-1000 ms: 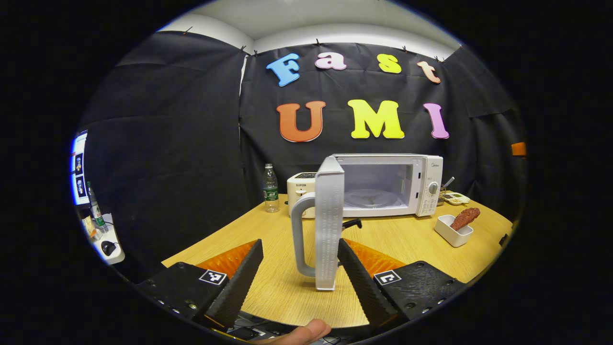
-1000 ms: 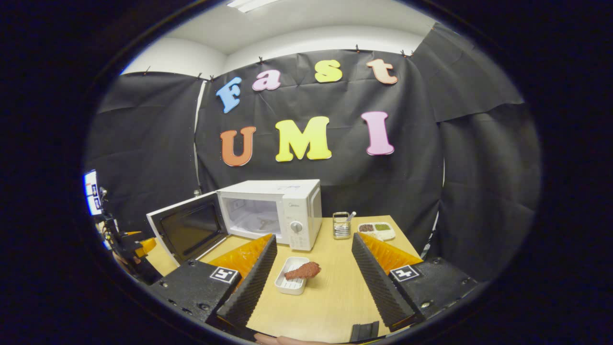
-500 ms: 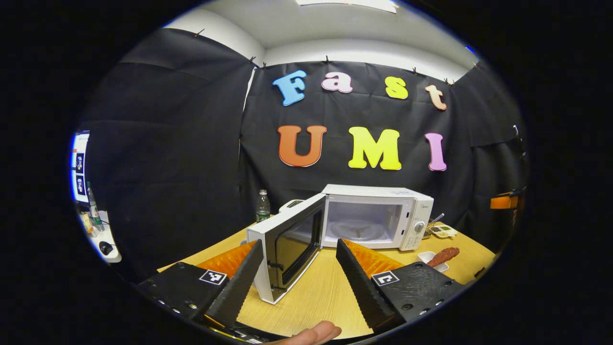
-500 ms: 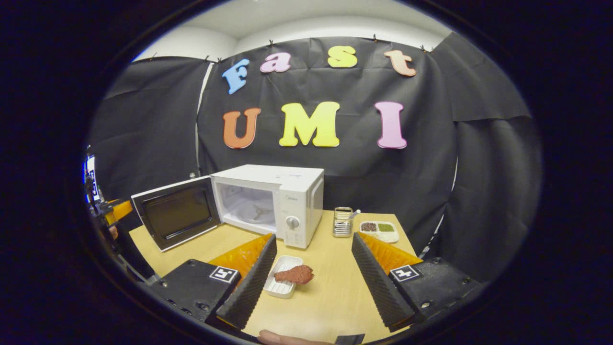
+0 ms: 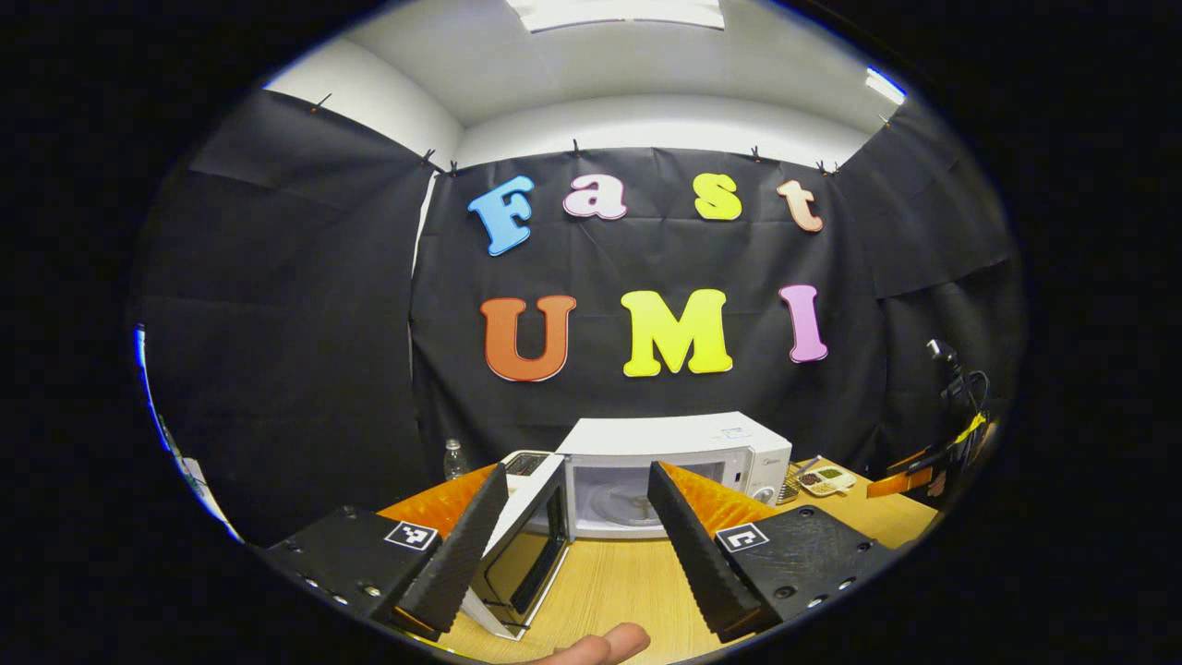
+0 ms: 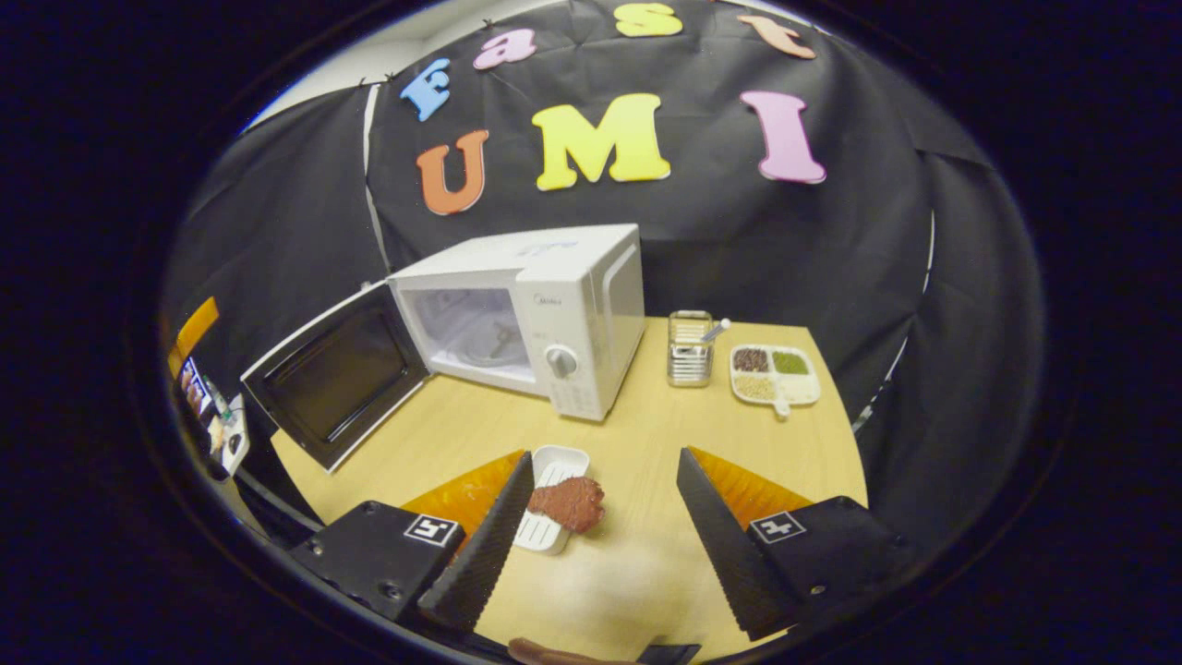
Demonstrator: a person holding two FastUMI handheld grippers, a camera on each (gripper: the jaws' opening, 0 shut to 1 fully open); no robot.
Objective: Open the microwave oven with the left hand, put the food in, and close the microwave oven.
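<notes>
Holding red food piece (image 6: 567, 501): white tray (image 6: 551, 499); microwave (image 6: 526, 314) open; both grippers wide.

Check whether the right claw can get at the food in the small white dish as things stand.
Probably yes. The right claw is open and hangs over the table, with the food on its white dish just ahead near one finger; nothing lies between them.

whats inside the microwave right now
The microwave stands open; inside shows a turntable with no food on it. The gripper fingers hide the cavity's sides in the left gripper view.
</notes>
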